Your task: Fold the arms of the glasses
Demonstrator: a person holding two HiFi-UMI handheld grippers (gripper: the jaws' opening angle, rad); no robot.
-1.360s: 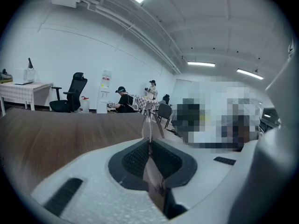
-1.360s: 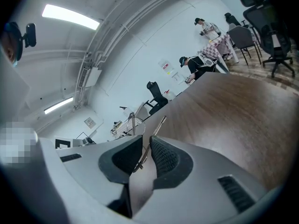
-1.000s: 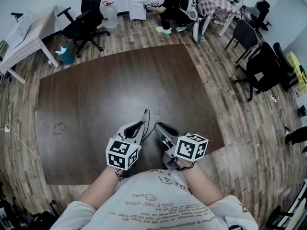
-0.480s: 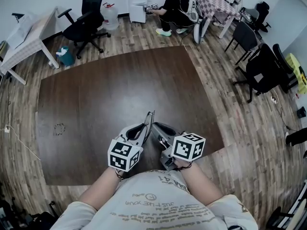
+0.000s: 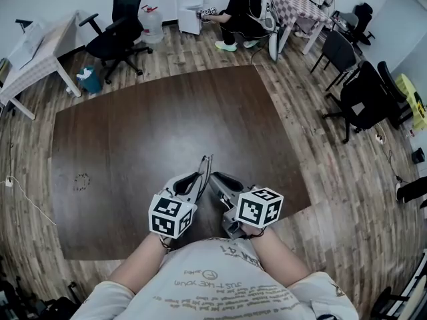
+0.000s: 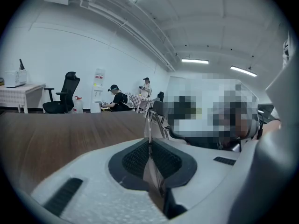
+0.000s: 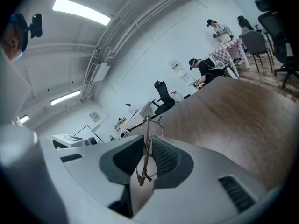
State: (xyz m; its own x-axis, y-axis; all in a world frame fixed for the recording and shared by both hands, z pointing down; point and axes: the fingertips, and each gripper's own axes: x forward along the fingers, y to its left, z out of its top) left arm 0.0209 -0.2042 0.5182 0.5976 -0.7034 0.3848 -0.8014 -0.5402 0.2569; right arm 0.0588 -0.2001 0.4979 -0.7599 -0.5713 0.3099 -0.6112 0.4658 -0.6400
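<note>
In the right tool [image 7: 148, 137], glasses [image 7: 146, 125] half hidden

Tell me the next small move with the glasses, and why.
Probably swing the left gripper gently toward the right gripper, to fold the arm in. Both are shut on the glasses above the table: the left pinches one thin arm, the right holds the rest of them, and the arm juts out ahead, seemingly not yet folded.
</note>
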